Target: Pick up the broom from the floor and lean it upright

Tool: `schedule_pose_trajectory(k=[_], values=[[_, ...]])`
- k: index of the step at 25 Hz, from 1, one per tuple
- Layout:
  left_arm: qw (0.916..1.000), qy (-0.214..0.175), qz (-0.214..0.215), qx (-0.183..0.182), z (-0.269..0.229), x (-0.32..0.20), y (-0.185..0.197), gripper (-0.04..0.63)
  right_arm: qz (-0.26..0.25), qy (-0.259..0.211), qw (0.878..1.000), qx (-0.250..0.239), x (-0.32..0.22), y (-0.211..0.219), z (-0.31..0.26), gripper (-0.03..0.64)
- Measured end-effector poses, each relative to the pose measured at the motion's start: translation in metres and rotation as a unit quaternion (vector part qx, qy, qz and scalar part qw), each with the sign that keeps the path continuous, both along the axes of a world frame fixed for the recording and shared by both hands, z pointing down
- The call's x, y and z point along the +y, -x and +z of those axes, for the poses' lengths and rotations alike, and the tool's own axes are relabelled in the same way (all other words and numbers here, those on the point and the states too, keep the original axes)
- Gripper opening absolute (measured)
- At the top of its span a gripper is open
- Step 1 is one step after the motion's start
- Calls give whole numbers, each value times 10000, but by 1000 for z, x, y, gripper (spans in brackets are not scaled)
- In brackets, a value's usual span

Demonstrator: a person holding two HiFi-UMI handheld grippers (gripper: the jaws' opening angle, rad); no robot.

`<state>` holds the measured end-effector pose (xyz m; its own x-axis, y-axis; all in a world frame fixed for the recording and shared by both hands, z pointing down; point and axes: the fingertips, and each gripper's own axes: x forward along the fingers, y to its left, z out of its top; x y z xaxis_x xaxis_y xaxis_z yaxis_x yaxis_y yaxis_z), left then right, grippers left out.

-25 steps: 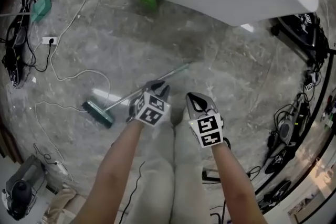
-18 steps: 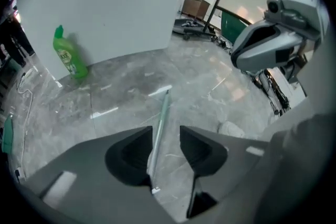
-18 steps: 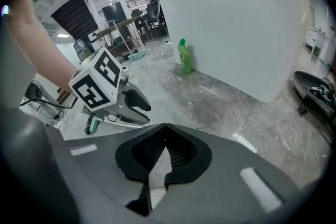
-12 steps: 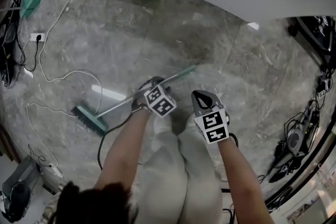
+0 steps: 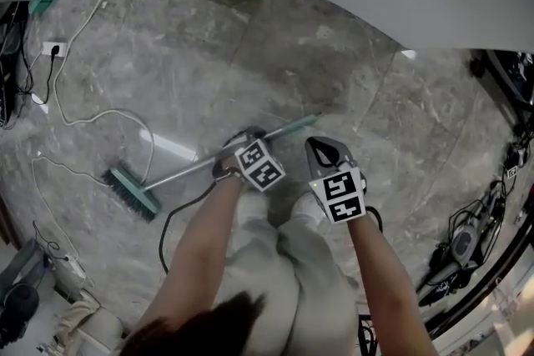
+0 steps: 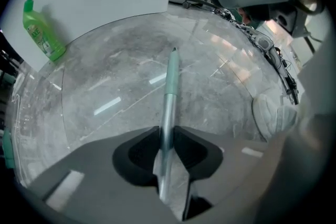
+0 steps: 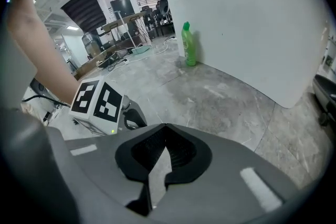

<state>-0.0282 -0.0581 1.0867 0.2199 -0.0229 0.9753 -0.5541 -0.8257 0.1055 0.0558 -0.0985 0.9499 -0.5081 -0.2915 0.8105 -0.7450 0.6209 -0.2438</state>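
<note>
- left gripper has its jaws closing on the broom handle, pads right up against the metal tube on both sides, a bit down from its top end
- right gripper has its tips together with nothing in them, hanging just right of the left one
- progress-wise: grab is pretty much on, but the broom's still flat on the floor. Lifting and leaning it is all left to do
- long axis runs near-left to far-right: brush head near left, handle tip far right
</note>
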Motion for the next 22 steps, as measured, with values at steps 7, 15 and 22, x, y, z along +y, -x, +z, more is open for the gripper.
schedule_pose_trajectory(k=[7, 15, 22], values=[[9986, -390, 345, -128, -5, -6, 1, 77, -75, -61, 9999, 26, -3, -4, -5, 2], [9949, -982, 122, 216, -67, -43, -8, 75, -61, -137, 9999, 21, 0, -4, -48, 2], [9879, -1415, -113, 633, -148, -80, -12, 75, -89, -450, 9989, -11, -14, 6, -117, 2]])
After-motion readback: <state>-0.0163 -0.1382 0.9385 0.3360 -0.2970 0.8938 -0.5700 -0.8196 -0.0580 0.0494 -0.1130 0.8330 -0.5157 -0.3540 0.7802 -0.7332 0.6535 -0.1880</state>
